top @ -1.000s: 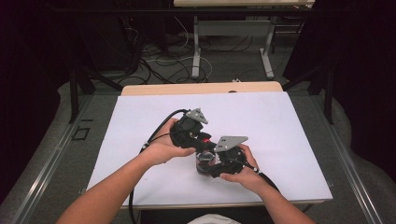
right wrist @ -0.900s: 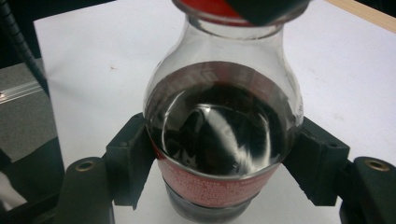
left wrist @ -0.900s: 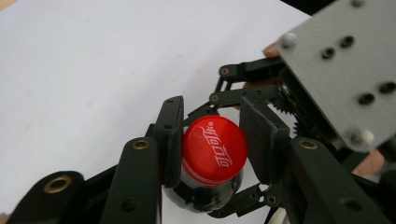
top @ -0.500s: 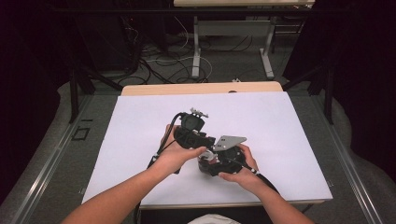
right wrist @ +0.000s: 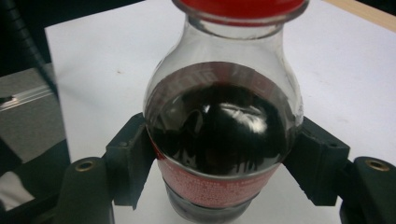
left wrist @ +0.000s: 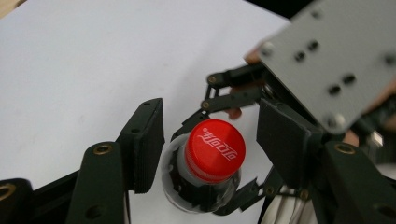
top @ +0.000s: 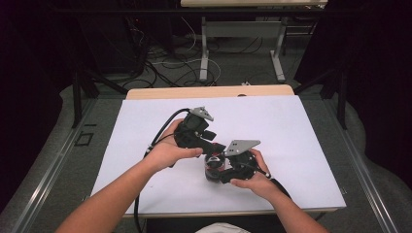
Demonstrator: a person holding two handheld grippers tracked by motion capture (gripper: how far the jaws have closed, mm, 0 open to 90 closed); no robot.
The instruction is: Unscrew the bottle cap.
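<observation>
A small clear bottle (right wrist: 223,135) of dark cola with a red cap (left wrist: 215,149) and a red label stands upright on the white sheet, near its front middle (top: 212,170). My right gripper (right wrist: 224,172) is shut on the bottle's body, a pad pressing on each side; it comes in low from the right (top: 219,172). My left gripper (left wrist: 212,140) hovers over the cap from the upper left (top: 214,151). Its jaws have just been opening, and the cap sits between them with a gap on both sides. The right gripper's grey plate (left wrist: 336,60) shows behind the bottle.
The white sheet (top: 291,141) covers most of a wooden table (top: 209,92). The left gripper's cable (top: 160,136) loops over the sheet and off the front edge. Table legs and loose cables (top: 184,63) lie on the floor beyond.
The left hand has shifted slightly above the bottle, its grey plate swinging toward the far side. The right hand and the bottle have stayed in place.
</observation>
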